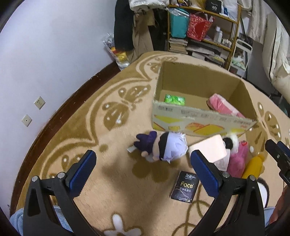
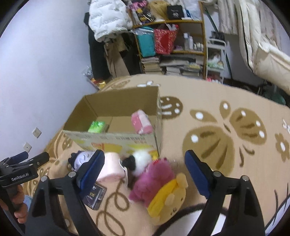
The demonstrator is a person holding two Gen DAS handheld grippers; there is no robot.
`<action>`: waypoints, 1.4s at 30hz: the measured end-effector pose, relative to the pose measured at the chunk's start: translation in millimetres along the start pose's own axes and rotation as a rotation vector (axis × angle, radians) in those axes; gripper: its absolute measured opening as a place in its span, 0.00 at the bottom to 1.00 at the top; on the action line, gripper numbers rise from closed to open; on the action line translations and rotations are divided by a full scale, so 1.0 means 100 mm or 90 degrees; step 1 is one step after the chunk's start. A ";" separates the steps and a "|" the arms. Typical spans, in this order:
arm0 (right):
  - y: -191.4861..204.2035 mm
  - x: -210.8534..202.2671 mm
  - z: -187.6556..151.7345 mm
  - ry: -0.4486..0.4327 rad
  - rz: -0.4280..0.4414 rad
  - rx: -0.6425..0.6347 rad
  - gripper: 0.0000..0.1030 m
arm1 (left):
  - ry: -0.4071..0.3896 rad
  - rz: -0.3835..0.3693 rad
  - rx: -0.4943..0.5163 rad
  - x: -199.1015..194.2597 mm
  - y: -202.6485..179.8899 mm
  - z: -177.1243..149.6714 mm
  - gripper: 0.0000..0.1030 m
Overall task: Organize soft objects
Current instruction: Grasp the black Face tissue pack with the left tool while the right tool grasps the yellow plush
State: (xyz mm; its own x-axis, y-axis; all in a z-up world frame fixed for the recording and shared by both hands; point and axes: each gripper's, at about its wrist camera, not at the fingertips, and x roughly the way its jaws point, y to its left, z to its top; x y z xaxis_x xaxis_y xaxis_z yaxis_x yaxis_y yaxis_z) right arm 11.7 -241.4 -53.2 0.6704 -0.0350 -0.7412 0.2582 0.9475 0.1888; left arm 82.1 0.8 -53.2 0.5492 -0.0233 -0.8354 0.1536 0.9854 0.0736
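Plush toys lay beside the cardboard box

Both hand-held grippers, left and right, gaped wide, empty; a magenta plush leaned against a yellow one.

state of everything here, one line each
cardboard box: open, upright on rug
green pack: inside box
pink pack: inside box
doll: lying on rug
magenta plush: on rug
yellow plush: on rug
left gripper: open, empty
right gripper: open, empty

"Face" on dark packet on rug; "GenRobot.AI" on left tool body; "40" on black shelf box.
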 end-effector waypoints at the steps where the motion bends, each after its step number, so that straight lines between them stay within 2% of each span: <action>1: -0.03 0.04 -0.03 0.012 -0.002 0.005 0.89 | 0.004 -0.002 0.003 0.01 -0.01 0.00 1.00; 8: -0.18 0.21 -0.17 0.066 -0.008 0.034 0.76 | 0.046 -0.005 0.053 0.21 -0.23 -0.11 1.00; 12: -0.23 0.28 -0.24 0.086 -0.015 0.051 0.73 | 0.066 -0.009 0.074 0.31 -0.36 -0.17 1.00; 15: -0.30 0.34 -0.28 0.107 -0.018 0.068 0.71 | 0.084 -0.019 0.088 0.40 -0.45 -0.20 1.00; 27: -0.41 0.57 -0.38 0.171 -0.022 0.104 0.69 | 0.147 -0.008 0.133 0.72 -0.65 -0.33 0.99; 28: -0.41 0.58 -0.38 0.175 -0.024 0.105 0.66 | 0.152 -0.007 0.138 0.74 -0.67 -0.35 0.99; 30: -0.41 0.59 -0.39 0.178 -0.034 0.100 0.55 | 0.168 -0.003 0.152 0.80 -0.71 -0.39 0.99; 31: -0.41 0.59 -0.39 0.178 -0.035 0.099 0.53 | 0.174 0.000 0.158 0.82 -0.73 -0.41 0.99; 36: -0.43 0.58 -0.39 0.180 -0.032 0.111 0.47 | 0.188 0.015 0.191 0.91 -0.83 -0.49 0.99; 42: -0.44 0.57 -0.40 0.179 -0.029 0.117 0.46 | 0.210 0.037 0.233 1.02 -0.97 -0.61 0.99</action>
State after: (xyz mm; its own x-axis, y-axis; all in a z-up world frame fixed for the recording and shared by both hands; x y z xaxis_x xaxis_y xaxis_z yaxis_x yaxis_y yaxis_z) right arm 11.0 -272.4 -129.3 0.4431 0.0370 -0.8957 0.4215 0.8732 0.2446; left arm 72.9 -86.4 -178.4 0.2855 0.1435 -0.9476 0.4416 0.8578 0.2630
